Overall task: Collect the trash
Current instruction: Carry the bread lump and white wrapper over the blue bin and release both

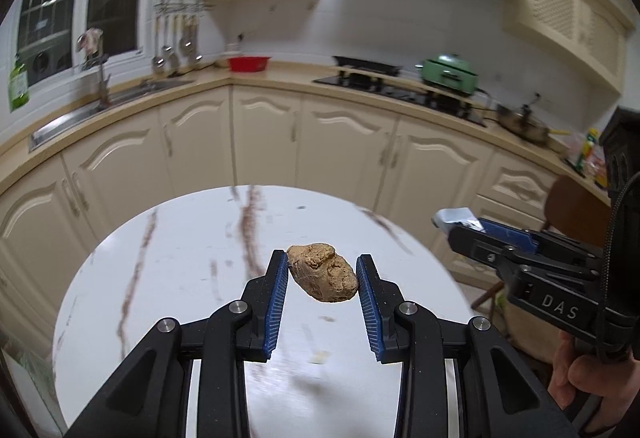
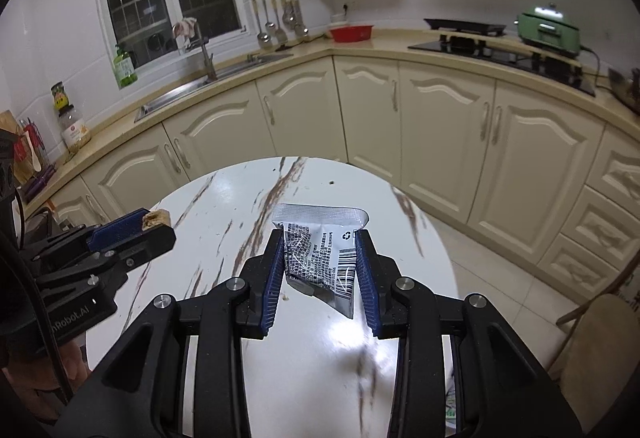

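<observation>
Clamped between the blue ribbed pads (image 1: 280, 302) of the left gripper (image 1: 322, 272), a brown crumpled lump (image 1: 322, 272), seemingly a wad of paper or a food scrap, is held clear above the round marble-patterned table (image 1: 160, 270). It is gripped at its two sides, so that it can be carried without being dropped. Likewise, the right gripper (image 2: 320, 258) is seen closed on a silver printed sachet (image 2: 320, 254), pinched across its width with the sealed top edge left protruding beyond the fingertips. Both pieces of trash are thus judged to be lifted off the tabletop, where only small crumbs (image 2: 331, 182) are left. No bin is shown in either view, so the drop-off place cannot be told. Both loads are held level and apart, presumably so that neither is knocked loose by the other.
</observation>
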A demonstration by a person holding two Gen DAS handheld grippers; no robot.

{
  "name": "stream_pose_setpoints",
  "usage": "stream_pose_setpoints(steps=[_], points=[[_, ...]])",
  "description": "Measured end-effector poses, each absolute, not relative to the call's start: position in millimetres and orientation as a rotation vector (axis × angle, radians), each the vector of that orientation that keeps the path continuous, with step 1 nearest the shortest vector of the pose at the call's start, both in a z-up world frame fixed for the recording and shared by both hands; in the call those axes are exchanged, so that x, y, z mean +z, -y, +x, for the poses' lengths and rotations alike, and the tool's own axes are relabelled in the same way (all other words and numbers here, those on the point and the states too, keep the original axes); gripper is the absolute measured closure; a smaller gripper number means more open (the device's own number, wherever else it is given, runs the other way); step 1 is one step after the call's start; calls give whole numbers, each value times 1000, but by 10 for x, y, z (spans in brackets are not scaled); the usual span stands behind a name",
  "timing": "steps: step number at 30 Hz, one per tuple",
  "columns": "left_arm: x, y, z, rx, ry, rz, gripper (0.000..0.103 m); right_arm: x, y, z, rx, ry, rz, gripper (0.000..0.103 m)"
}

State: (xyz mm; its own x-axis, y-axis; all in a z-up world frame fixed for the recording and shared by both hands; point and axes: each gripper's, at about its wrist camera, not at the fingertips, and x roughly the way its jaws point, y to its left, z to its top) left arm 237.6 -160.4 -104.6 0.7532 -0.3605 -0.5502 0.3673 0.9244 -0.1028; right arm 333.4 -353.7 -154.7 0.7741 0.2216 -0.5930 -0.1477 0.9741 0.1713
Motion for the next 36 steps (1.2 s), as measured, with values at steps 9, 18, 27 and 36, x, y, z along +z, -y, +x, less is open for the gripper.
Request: stream_pose_setpoints(steps=[9,18,27,36], points=[[-932,2059,1905,-511,-548,51,72,-1356,4079,2813,122,-597,144,71],[-954,2472,1947,-640,-553,81,72,-1407,4742,2486,14,-584,208,71],[-1197,3153,2399,-776,-660,122,72,-1749,5584,2375,-111,-633,296,71],[-1673,3957,2988,-848,-859,184,77,-2455,6303,2412,-186,-757,419,71]])
